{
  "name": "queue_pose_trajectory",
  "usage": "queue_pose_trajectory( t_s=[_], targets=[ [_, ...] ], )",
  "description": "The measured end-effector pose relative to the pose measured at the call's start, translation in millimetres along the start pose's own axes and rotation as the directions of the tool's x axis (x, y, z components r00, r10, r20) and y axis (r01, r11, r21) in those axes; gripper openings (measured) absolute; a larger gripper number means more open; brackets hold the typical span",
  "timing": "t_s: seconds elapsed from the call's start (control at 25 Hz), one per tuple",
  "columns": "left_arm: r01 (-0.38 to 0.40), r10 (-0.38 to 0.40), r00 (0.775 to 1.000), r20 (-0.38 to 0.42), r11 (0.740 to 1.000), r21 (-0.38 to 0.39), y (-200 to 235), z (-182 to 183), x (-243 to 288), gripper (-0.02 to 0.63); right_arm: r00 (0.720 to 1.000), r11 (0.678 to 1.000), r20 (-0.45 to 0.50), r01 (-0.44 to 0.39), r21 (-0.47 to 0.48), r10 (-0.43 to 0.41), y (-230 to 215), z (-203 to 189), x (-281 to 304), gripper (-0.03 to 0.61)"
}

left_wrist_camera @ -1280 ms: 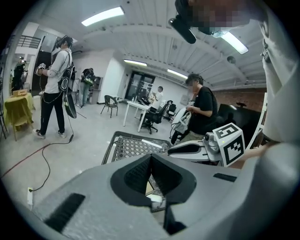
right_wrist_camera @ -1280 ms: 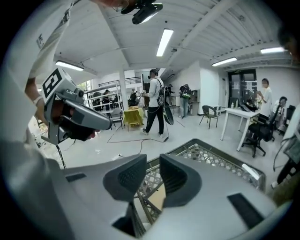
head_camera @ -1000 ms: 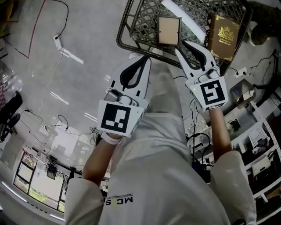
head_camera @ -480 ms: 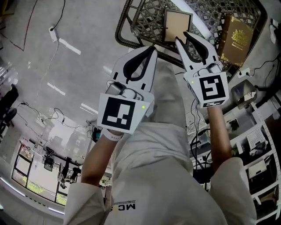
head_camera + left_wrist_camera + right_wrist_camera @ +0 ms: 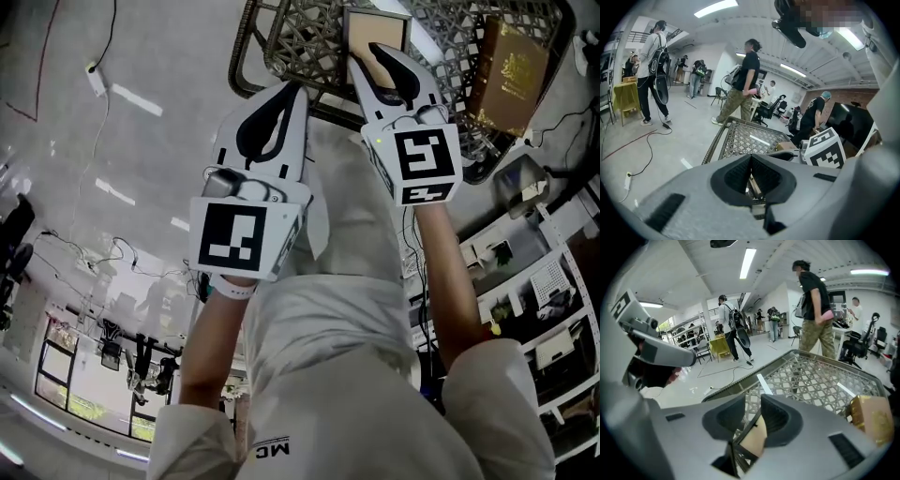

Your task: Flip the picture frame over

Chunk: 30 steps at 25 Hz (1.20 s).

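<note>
A picture frame (image 5: 377,26) with a dark rim and a beige panel lies flat on a black metal lattice table (image 5: 246,66). In the head view my right gripper (image 5: 364,52) reaches over the frame's near edge. In the right gripper view (image 5: 753,401) its jaws stand a narrow gap apart, and a corner of the frame (image 5: 754,439) shows just below, between them. I cannot tell whether they touch it. My left gripper (image 5: 298,86) is shut and empty at the table's near rim, left of the frame; in its own view (image 5: 750,158) the tips meet.
A brown book with gold print (image 5: 511,66) lies on the lattice right of the frame, also seen as the book (image 5: 869,420). Cables run over the grey floor (image 5: 141,141). Shelving (image 5: 553,309) stands at the right. Several people stand beyond the table.
Both grippers have moved forward toward the table. The right one, short of the frame a second ago, now overlaps its near edge. The left gripper stays shut.
</note>
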State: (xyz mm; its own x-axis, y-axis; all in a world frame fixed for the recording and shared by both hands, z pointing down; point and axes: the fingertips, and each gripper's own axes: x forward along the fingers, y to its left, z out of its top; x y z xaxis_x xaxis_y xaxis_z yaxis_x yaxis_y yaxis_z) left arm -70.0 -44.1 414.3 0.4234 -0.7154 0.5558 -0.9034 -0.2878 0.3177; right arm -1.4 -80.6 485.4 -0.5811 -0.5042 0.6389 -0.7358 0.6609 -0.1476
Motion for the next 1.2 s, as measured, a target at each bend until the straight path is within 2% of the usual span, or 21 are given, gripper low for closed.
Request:
queue_pose_trajectory(
  t_s=[0.44,1.2],
  targets=[
    [-0.009,0.009,1.0,0.0,1.0,0.001,5.9,-5.0,4.1,0.02,0.992,0.987,-0.059,0.113,0.116,-0.107,-8.7,-33.5,27.4,0.121],
    [0.007,-0.007,1.0,-0.028,1.0,-0.002,14.1,-10.5,-1.9,0.02,0.961,0.955,-0.167,0.249,0.163,-0.222,-15.1,-62.4,59.9,0.126]
  ],
)
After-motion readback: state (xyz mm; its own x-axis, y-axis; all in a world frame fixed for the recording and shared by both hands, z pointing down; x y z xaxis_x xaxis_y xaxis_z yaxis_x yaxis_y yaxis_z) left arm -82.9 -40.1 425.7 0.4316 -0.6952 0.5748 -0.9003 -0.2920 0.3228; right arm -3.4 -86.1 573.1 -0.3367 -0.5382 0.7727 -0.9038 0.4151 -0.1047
